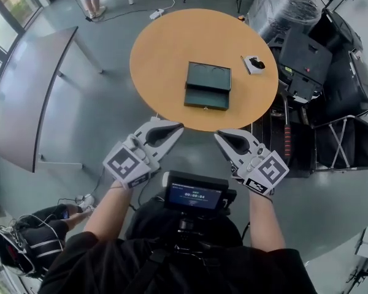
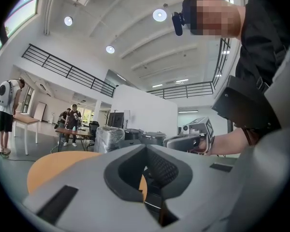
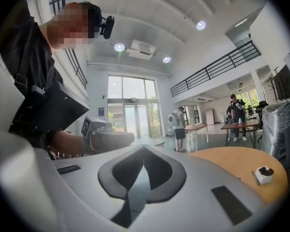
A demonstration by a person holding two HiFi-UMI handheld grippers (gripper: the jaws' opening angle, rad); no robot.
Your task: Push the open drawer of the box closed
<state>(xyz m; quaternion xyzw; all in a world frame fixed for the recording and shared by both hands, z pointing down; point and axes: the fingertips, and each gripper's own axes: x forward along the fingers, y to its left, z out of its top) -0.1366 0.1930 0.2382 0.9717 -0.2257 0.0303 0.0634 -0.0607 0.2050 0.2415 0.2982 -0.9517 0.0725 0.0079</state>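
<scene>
The box is sitting mid-way across the round table, its drawer sticking out toward the near side. The left gripper and right gripper are hovering at the table's near rim, both clenched on nothing, well apart from the box.

Round table with a box and a small white tray

The table top is plain orange-tan wood, round, and stands on a grey floor. The dark green box lies flat a little right of the top's middle. Its drawer is pulled out toward the near edge, stops short of it, and has bare wood all around. The white tray sits near the right rim, well apart from the box, with a dark thing in it that is too small to tell. From the right gripper view the table shows the tray close to its far edge. The left gripper view shows only a bare slice of the table.
</scene>
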